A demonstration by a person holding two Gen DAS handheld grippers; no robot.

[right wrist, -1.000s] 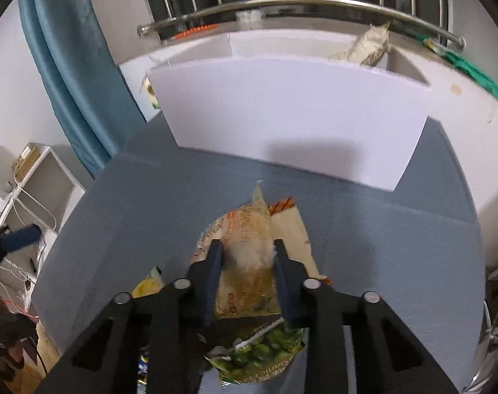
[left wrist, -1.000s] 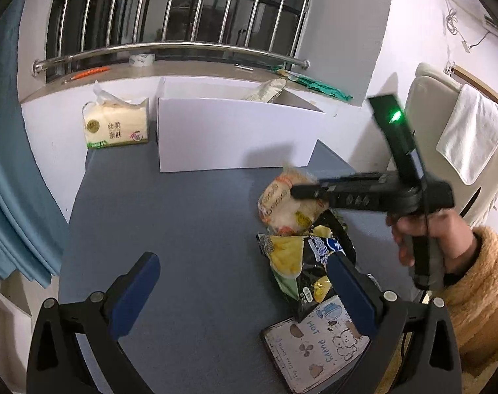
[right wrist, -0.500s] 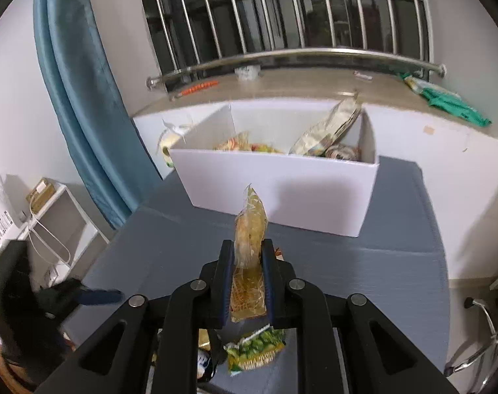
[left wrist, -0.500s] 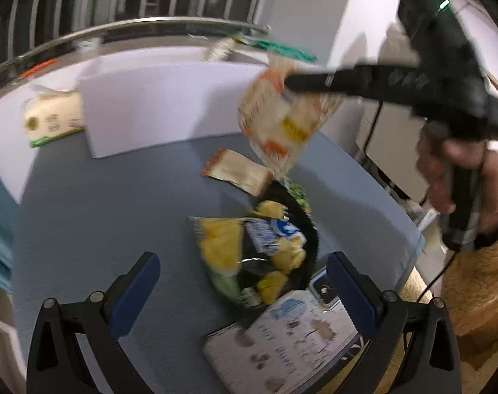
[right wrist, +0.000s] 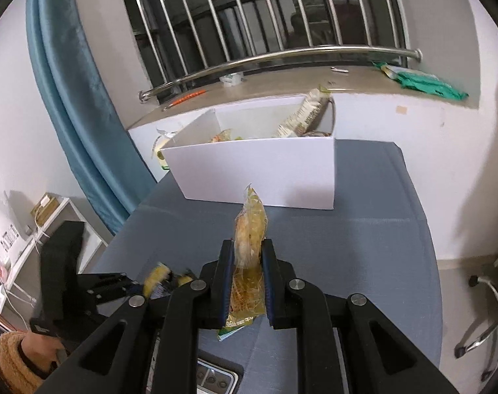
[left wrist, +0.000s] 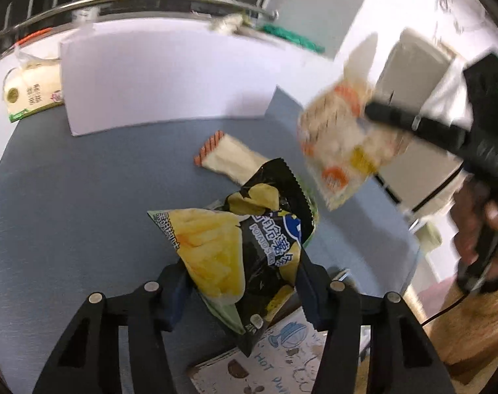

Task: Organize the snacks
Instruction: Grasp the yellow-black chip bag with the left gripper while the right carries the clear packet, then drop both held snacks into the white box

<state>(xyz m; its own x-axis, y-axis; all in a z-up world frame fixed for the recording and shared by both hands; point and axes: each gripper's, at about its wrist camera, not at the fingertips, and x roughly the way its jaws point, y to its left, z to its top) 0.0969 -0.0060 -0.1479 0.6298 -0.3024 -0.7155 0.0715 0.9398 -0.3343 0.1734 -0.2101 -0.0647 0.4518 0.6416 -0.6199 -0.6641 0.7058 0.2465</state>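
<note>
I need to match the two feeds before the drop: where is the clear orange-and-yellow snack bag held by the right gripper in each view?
Left wrist view: the clear orange-and-yellow snack bag hangs at right of centre, blurred, above the grey table.
Right wrist view: the same bag stands edge-on at lower centre, clamped between the right gripper fingers.
Shared landmark: the white open box at the table's far end.
</note>
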